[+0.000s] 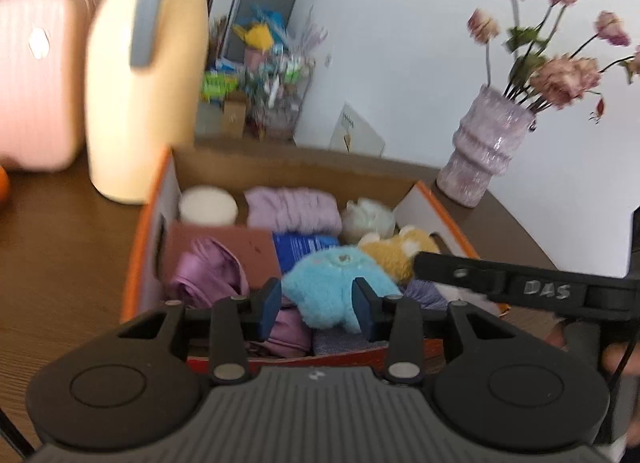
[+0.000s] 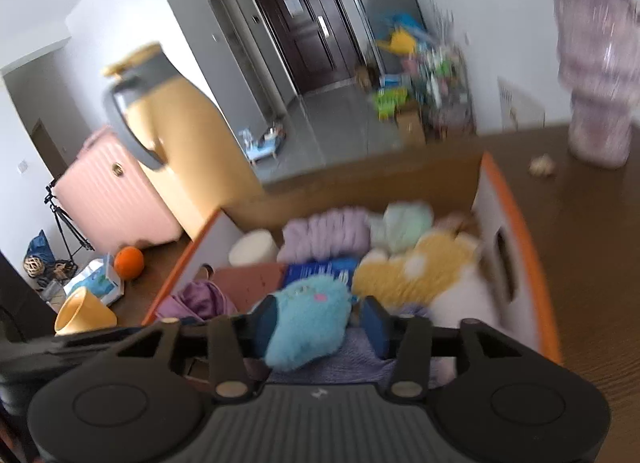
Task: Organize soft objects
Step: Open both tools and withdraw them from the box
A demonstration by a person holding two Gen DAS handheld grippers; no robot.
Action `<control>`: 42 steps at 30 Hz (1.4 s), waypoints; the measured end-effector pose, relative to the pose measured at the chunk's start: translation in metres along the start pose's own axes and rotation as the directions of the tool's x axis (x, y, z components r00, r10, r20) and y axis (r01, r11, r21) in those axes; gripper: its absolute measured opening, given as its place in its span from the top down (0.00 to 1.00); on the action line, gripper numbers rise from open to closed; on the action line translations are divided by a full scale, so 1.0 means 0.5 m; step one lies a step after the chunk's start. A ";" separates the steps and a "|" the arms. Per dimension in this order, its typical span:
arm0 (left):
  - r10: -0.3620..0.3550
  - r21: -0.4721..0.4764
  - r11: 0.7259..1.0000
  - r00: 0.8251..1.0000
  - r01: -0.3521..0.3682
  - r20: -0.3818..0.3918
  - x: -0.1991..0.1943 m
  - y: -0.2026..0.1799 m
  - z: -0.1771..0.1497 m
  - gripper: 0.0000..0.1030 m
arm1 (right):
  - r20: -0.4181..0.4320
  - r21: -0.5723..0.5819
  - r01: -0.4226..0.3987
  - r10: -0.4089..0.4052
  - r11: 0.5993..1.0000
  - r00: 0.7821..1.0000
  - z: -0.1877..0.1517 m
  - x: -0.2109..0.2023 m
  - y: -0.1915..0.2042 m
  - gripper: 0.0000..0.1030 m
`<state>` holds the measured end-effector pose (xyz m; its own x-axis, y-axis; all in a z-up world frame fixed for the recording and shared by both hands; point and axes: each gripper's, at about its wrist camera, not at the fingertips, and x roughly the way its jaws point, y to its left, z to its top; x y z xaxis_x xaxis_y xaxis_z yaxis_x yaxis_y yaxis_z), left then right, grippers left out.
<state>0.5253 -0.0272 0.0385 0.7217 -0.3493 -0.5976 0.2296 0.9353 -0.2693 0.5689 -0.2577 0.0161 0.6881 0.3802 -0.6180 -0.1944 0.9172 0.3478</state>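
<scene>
Hovering over an orange-edged box (image 1: 149, 219) on a brown table (image 1: 60, 247), both grippers frame one blue plush (image 1: 332, 287) that lies on top of the pile inside. Seen from the left wrist, the left gripper (image 1: 316, 305) has its jaws partly apart, blue pads on either side of the plush; whether they touch it cannot be told. Seen from the right wrist, the right gripper (image 2: 320, 323) also stands partly apart around the same plush (image 2: 308, 327), which fills most of the gap, though contact is lost in the blur.

Packed around the blue toy in the box are a yellow plush (image 1: 396, 251), a pale plush (image 1: 368, 217), a folded lilac towel (image 1: 292, 209), a white roll (image 1: 208, 205), a purple satin cloth (image 1: 210, 273), a blue packet (image 1: 304, 249) and a grey-violet knit (image 1: 426, 293) near the front wall.

Beyond the box stand a cream jug (image 1: 148, 103) with a grey handle and a pink case (image 1: 38, 75) at the left, and a lilac vase (image 1: 484, 151) of faded flowers (image 1: 568, 75) at the right. An orange (image 2: 129, 262) and a yellow cup (image 2: 84, 313) on its side lie on the table left of the box.
</scene>
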 end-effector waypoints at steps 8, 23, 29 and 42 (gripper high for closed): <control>0.244 0.141 0.950 0.942 -0.280 0.231 -0.153 -0.055 -0.061 0.36 | 0.177 -0.120 0.112 -0.090 0.986 0.980 -0.013 -0.198 0.017 0.22; 0.267 0.096 0.937 0.866 -0.336 0.422 -0.277 -0.094 -0.191 0.13 | 0.479 -0.217 0.328 -0.193 0.919 0.856 -0.189 -0.330 0.026 0.02; 0.261 0.099 0.937 0.858 -0.336 0.442 -0.316 -0.108 -0.224 0.11 | 0.510 -0.204 0.315 -0.175 0.927 0.842 -0.222 -0.369 0.043 0.02; 0.247 0.093 0.939 0.838 -0.331 0.487 -0.490 -0.164 -0.453 0.07 | 0.550 -0.196 0.279 -0.130 0.940 0.825 -0.429 -0.511 0.088 0.01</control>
<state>0.1819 -0.0314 0.0359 0.9792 -0.0336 -0.1999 0.0373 0.9992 0.0150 0.2348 -0.2892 0.0382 0.9774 0.1287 -0.1674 -0.1279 0.9917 0.0157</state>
